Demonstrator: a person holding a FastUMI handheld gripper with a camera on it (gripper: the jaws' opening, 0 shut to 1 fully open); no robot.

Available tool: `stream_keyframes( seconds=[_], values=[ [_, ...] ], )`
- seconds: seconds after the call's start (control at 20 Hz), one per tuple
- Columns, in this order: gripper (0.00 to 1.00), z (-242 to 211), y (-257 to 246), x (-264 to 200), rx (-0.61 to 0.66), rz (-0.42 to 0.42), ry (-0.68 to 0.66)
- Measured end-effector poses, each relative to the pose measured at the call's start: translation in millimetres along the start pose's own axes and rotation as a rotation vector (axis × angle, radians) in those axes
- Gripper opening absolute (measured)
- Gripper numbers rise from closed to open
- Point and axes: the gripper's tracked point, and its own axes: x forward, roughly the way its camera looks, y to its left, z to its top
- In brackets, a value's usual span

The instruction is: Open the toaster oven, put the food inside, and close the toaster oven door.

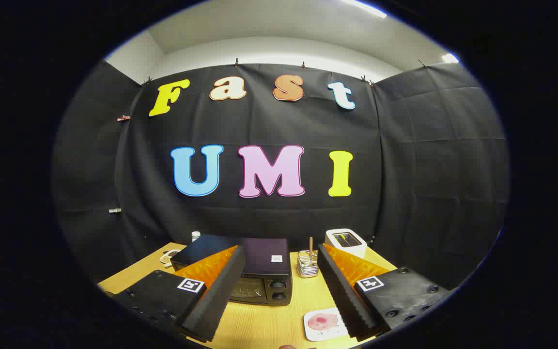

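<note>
Item: black box-shaped toaster oven (252,274) with a glass-fronted door and two round knobs at its right side, standing on the pale yellow wooden table (269,320). Door reads as closed. Position: beyond the fingers, partly hidden behind the left finger.

Item: handheld two-finger gripper (279,283), held above the near part of the table. Fingers spread wide, nothing between them, no contact with anything.

Item: white square plate or tile (325,324) bearing a flat pink round piece of food (322,321), lying on the table just beside the inner edge of the right finger. What kind of food it is cannot be told.

Item: small clear glass holder (307,264) with a thin wooden stick upright in it, standing just right of the oven.

Item: white slot toaster (346,241), at the back of the table, right of the holder.

Item: small white-capped bottle (195,236), behind the oven's left rear corner.

Step in hand, by judgement: the first, opening the door; nothing is done yet. Next move calls for bringing the open fingers forward and down to the door's top edge, where a handle would sit, then pulling outward and down. The handle itself is too dim to make out.
</note>
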Motion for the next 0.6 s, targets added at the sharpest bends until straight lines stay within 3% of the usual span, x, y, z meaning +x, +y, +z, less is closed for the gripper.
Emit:
stream_keyframes(
  seconds=[0.6],
  values=[
    [0.98,-7.9,6.6,-1.7,-0.018,0.019,0.019]
  ],
)
